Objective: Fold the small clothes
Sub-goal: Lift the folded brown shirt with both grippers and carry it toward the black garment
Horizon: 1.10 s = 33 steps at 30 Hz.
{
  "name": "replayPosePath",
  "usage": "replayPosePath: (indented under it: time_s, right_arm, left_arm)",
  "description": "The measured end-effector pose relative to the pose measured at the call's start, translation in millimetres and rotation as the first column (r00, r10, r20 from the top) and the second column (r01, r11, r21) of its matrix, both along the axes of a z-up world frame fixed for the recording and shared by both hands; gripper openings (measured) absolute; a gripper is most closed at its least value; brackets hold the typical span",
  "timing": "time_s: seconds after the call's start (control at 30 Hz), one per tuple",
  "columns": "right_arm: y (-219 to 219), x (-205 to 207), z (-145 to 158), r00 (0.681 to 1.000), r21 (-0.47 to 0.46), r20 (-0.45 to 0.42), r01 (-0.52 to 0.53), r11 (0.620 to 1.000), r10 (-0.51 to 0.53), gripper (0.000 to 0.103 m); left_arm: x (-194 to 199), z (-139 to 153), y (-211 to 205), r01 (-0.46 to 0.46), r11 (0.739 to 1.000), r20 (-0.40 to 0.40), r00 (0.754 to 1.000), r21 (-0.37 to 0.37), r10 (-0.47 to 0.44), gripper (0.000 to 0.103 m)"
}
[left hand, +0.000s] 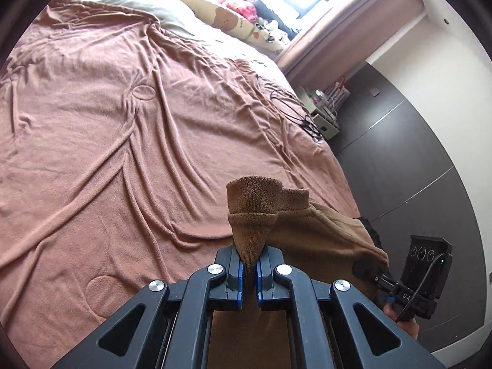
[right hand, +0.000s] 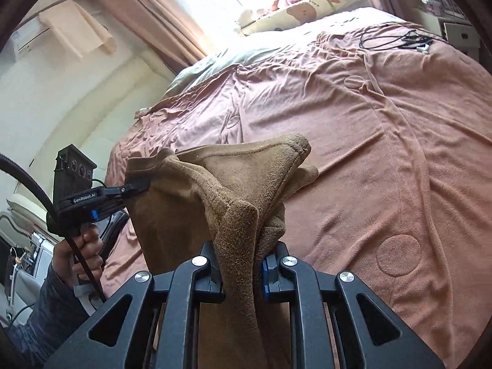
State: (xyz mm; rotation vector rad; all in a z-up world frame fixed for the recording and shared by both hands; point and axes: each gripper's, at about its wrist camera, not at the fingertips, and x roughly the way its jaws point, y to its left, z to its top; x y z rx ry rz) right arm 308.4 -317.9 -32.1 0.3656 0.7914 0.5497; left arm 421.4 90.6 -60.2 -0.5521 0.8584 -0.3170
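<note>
Cloth hangs between two grippers above the bed [left hand: 129, 129]: a small brown garment [left hand: 323, 240] is held up off the wrinkled pink cover, stretched from one hand to the other. The left gripper [left hand: 249, 272] has its fingers clamped on a bunched corner of the fabric, which stands up in a cone past the blue pads. The right gripper [right hand: 241, 272] likewise pinches a thick fold. Black cables [right hand: 396, 38] lie near the pillows [right hand: 295, 12].
</note>
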Motion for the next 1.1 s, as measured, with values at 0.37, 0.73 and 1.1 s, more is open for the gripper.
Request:
replayPosePath:
  time_s: [0.37,0.73,1.1]
  right_arm:
    - [-7,-98,46,0.99,-0.03,0.136,0.028,0.999,-0.024,0.012]
    - [-24,-191,64,0.973,-0.027,0.225,0.066,0.997,-0.058,0.012]
    - [-63,-264,99,0.94,-0.015,0.325,0.114,0.993,-0.103,0.012]
  left_arm:
    - [-69,55,-21,-0.017,1.0,0.113,0.994,0.02,0.014,0.005]
    - [-139,93,-48,-0.027,1.0,0.233,0.972,0.014,0.023,0.005]
    - [-175,127,-92,0.025,1.0,0.304,0.952,0.002,-0.024,0.005]
